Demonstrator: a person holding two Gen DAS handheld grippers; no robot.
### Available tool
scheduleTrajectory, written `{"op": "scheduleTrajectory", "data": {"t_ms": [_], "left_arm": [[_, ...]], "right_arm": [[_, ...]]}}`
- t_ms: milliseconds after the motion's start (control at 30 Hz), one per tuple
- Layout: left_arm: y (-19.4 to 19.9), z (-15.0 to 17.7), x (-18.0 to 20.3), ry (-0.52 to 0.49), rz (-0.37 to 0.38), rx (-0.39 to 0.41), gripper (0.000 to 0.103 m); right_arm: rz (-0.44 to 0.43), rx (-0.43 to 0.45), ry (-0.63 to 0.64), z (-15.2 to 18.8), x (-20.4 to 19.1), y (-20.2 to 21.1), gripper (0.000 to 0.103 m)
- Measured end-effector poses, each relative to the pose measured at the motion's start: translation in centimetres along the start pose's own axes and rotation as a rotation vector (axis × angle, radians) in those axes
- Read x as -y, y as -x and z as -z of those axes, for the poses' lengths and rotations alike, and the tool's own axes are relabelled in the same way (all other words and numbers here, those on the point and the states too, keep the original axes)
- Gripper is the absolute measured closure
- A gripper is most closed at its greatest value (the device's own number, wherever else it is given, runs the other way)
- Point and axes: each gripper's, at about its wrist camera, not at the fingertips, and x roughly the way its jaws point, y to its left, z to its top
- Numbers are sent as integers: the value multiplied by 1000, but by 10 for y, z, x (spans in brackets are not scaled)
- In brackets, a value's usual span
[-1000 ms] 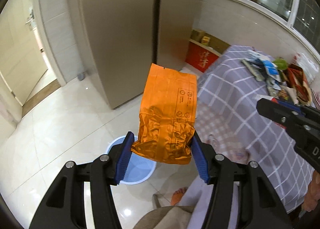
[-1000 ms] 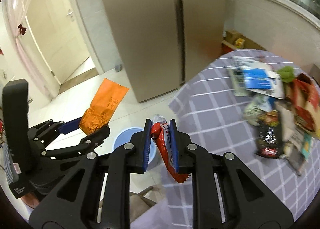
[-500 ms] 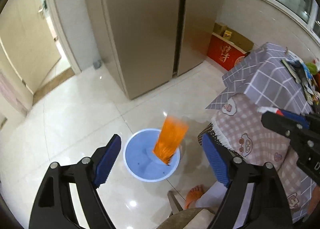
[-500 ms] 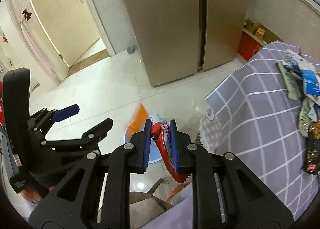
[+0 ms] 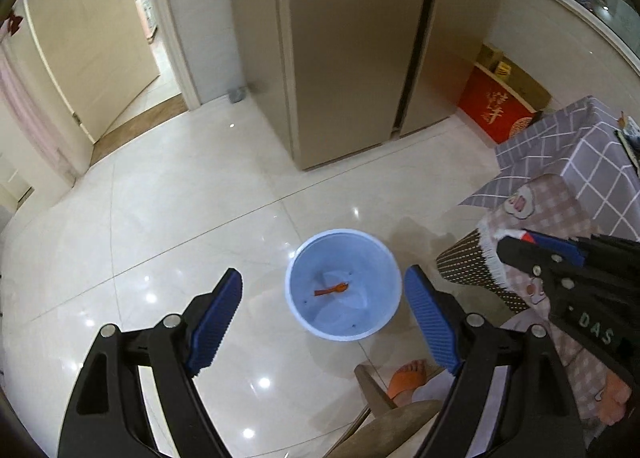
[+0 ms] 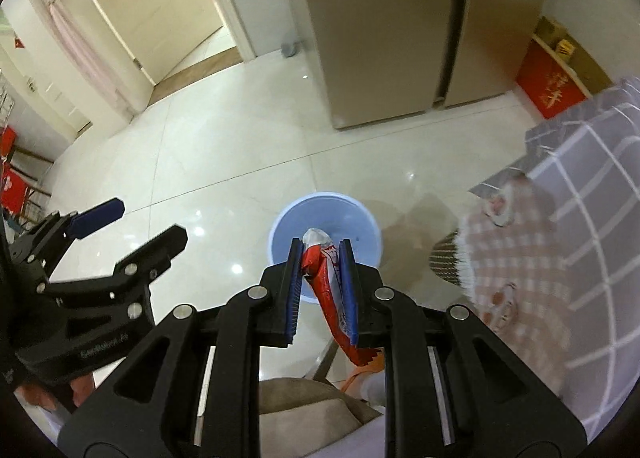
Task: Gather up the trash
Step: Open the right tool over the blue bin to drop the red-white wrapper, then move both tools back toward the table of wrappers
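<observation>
A light blue bin (image 5: 343, 284) stands on the white tiled floor, and the orange wrapper (image 5: 332, 289) lies at its bottom. My left gripper (image 5: 323, 306) hangs above the bin, open, with nothing between its blue pads. In the right wrist view the bin (image 6: 325, 218) sits just beyond my right gripper (image 6: 321, 248), which is shut on a red and white wrapper (image 6: 329, 290) that hangs down past its pads. The left gripper (image 6: 132, 222) shows at the left of that view, and the right gripper (image 5: 516, 244) at the right edge of the left wrist view.
A tall beige fridge (image 5: 352, 42) stands behind the bin. A table with a grey checked cloth (image 5: 580, 154) is at the right, a red box (image 5: 496, 114) beside it. A chair seat (image 6: 304, 410) and a person's foot in an orange slipper (image 5: 408, 378) lie below. An open doorway (image 5: 100, 70) is at left.
My left gripper opened and let go of the orange wrapper, which fell into the blue bin. Both grippers moved down and over toward the bin. The right grip is unchanged.
</observation>
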Motion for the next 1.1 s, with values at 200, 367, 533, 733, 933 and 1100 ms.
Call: {"op": "scheduleTrajectory", "data": {"t_ms": [200, 367, 533, 733, 933, 1100], "left_arm": [[2, 4, -16, 31, -26, -3, 21], [1, 5, -22, 52, -33, -10, 21], [3, 6, -18, 52, -32, -7, 21], [19, 5, -8, 39, -21, 23, 21], [42, 4, 7, 33, 42, 72, 21], [59, 4, 26, 3, 66, 112, 21]], "right_arm": [[-13, 107, 21, -11, -13, 2, 14], [-55, 58, -33, -7, -2, -1, 14], [-46, 50, -36, 0, 1, 6, 14], [-52, 75, -31, 8, 0, 27, 14], [-47, 123, -48, 22, 8, 55, 14], [-42, 169, -74, 31, 20, 82, 14]]}}
